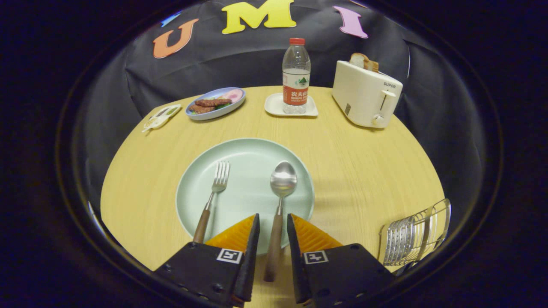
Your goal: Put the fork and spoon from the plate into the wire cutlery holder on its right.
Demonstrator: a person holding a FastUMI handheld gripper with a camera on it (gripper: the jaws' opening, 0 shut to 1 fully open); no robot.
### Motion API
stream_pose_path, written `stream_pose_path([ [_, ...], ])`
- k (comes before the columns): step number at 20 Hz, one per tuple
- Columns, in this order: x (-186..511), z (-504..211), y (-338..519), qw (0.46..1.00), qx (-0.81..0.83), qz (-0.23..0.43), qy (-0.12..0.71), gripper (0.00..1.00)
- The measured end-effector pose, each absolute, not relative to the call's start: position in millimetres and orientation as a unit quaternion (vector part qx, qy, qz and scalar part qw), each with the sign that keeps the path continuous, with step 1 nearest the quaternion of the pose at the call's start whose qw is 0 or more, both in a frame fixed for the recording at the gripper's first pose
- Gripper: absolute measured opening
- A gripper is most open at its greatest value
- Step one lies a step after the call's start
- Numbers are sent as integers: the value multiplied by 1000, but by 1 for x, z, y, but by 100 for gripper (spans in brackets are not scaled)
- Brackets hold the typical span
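Spoon [280, 201] lying on the pale green plate [244, 149], bowl up and away, wooden handle running back over the plate's near rim and in between the two fingers. Gripper [273, 220] parted, one finger on each side of the handle with a slim gap either side, not pressing on it. Fork [212, 196] on the same plate just left of the spoon, tines pointing away, handle angled toward the left finger. Wire cutlery holder [417, 233] standing on the wooden table [364, 171] well to the right of the plate. Beyond the plate: water bottle [296, 77] on a small white tray [291, 112], toaster [366, 94] with bread, blue dish of food [216, 102].
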State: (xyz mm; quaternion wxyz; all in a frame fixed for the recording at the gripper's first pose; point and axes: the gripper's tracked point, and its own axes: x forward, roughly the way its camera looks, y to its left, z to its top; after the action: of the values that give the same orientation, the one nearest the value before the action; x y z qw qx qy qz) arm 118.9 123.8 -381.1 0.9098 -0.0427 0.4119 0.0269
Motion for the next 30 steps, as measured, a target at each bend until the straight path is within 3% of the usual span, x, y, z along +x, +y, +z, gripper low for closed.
stream_pose_path([
  [2, 119, -383, 128, 905, -33, 24, 422, 24],
  [4, 116, -385, 127, 899, -30, 17, 436, 24],
  [5, 120, -383, 130, 900, -23, 16, 434, 13],
  [8, 121, -386, 128, 895, -14, 21, 445, 5],
  [23, 61, -305, 85, 899, -24, 80, 430, 1],
  [30, 21, -271, 14, 898, -32, 68, 434, 1],
])
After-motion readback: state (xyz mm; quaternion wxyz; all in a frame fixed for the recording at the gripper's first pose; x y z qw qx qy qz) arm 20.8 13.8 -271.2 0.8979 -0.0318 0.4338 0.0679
